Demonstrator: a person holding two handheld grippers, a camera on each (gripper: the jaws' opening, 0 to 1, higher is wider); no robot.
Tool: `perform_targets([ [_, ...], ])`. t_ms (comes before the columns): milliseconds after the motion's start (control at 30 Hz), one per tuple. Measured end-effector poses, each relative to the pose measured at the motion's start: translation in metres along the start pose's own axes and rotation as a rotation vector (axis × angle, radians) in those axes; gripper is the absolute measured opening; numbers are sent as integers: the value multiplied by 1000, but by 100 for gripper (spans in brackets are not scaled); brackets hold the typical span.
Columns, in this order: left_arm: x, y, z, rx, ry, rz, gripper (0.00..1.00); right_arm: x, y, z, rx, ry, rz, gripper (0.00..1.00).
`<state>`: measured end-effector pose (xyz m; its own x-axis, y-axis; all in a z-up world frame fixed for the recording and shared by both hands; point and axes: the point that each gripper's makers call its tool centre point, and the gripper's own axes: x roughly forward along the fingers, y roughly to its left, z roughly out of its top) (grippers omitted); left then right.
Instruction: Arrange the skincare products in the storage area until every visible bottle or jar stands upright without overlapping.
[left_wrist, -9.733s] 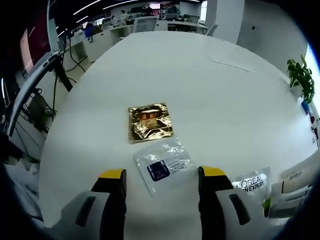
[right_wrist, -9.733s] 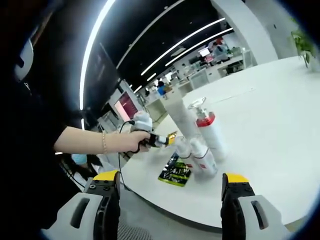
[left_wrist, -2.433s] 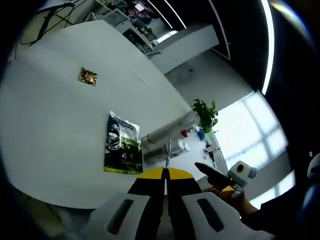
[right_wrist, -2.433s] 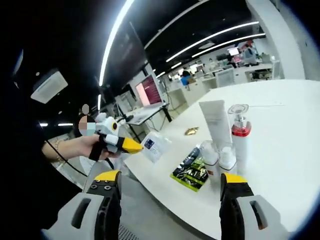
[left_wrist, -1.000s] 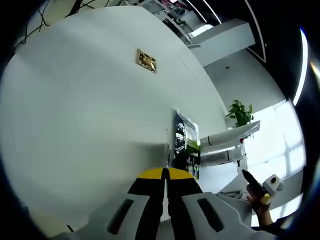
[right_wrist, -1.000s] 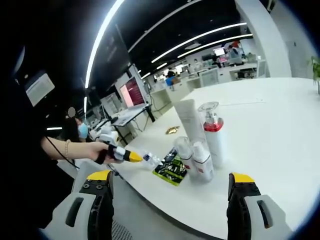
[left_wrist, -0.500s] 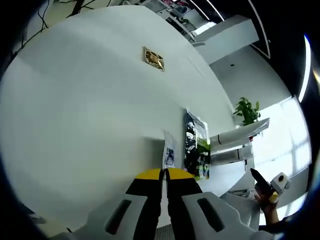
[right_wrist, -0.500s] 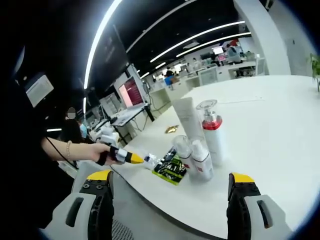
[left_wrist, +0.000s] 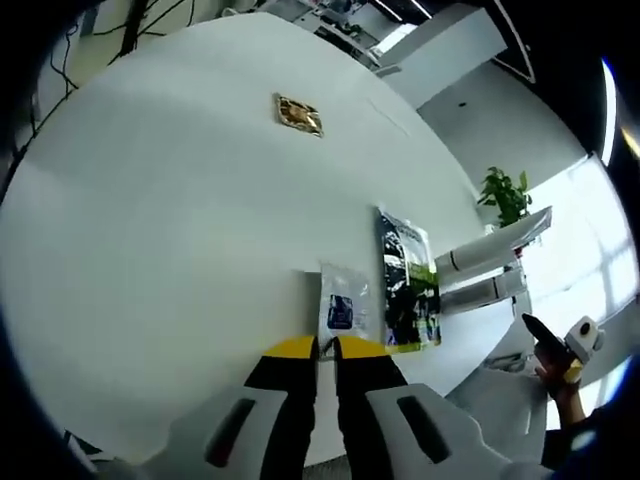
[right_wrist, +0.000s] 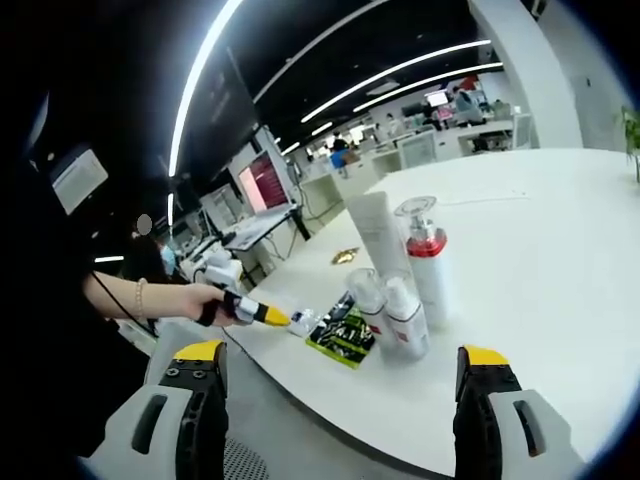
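Observation:
My left gripper (left_wrist: 326, 347) is shut on the near edge of a clear sachet (left_wrist: 343, 297) with a dark blue label. The sachet lies flat on the white table (left_wrist: 170, 220), just left of a green-and-black sachet (left_wrist: 407, 282). In the right gripper view a hand holds the left gripper (right_wrist: 272, 317) at the table's edge, with the clear sachet (right_wrist: 301, 321) at its tip. Beyond them stand a white tube (right_wrist: 372, 235), a pump bottle with a red collar (right_wrist: 428, 262) and two small white bottles (right_wrist: 367, 300) (right_wrist: 404, 312), all upright. My right gripper (right_wrist: 342, 356) is open, off the table.
A gold sachet (left_wrist: 299, 114) lies alone farther out on the table, also visible as the gold sachet (right_wrist: 346, 256) behind the tube. A potted plant (left_wrist: 505, 192) stands at the far side. Desks, monitors and people fill the office behind.
The clear sachet, held edge-on above the table before, now lies flat beside the green-and-black sachet. The left gripper has come down to the tabletop. The right gripper stayed put.

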<state>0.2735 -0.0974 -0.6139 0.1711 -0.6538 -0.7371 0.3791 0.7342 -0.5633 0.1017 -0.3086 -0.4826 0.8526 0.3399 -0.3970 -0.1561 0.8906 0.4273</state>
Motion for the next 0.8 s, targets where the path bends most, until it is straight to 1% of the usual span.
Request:
perform_targets([
  [200, 0, 9, 3, 42, 1, 29, 5, 0, 0, 0, 4, -2, -3, 99],
  [300, 0, 8, 1, 69, 3, 45, 5, 0, -1, 0, 4, -3, -5, 98],
  [367, 0, 9, 3, 90, 1, 55, 5, 0, -1, 0, 4, -2, -6, 98],
  [433, 0, 10, 6, 137, 5, 67, 7, 0, -1, 0, 4, -3, -6, 98],
  [467, 0, 9, 7, 186, 2, 75, 7, 0, -1, 0, 5, -2, -6, 98],
  [500, 0, 8, 9, 218, -5, 80, 7, 0, -1, 0, 5, -1, -7, 98],
  [533, 1, 1, 10, 289, -22, 79, 8, 0, -1, 0, 4, -1, -7, 98],
  [567, 1, -1, 11, 316, -27, 79, 9, 0, -1, 0, 4, -1, -6, 98],
  [600, 3, 0, 16, 395, -46, 77, 10, 0, -1, 0, 4, 0, -6, 98],
  [633, 4, 0, 20, 448, -58, 74, 13, 0, -1, -1, 4, 2, -7, 98],
  [667, 6, -10, 18, 525, -67, 78, 15, 0, -1, -1, 3, 4, -7, 98],
  [700, 7, -14, 19, 581, -71, 81, 17, 0, -1, -1, 4, 4, -7, 98],
  [733, 10, -15, 20, 655, -68, 90, 19, 0, -1, -1, 5, 4, -6, 98],
  [767, 12, -15, 19, 705, -57, 97, 20, 0, -1, -1, 5, 4, -7, 98],
  [800, 14, -13, 18, 734, -46, 106, 20, 1, -1, -1, 5, 6, -8, 98],
])
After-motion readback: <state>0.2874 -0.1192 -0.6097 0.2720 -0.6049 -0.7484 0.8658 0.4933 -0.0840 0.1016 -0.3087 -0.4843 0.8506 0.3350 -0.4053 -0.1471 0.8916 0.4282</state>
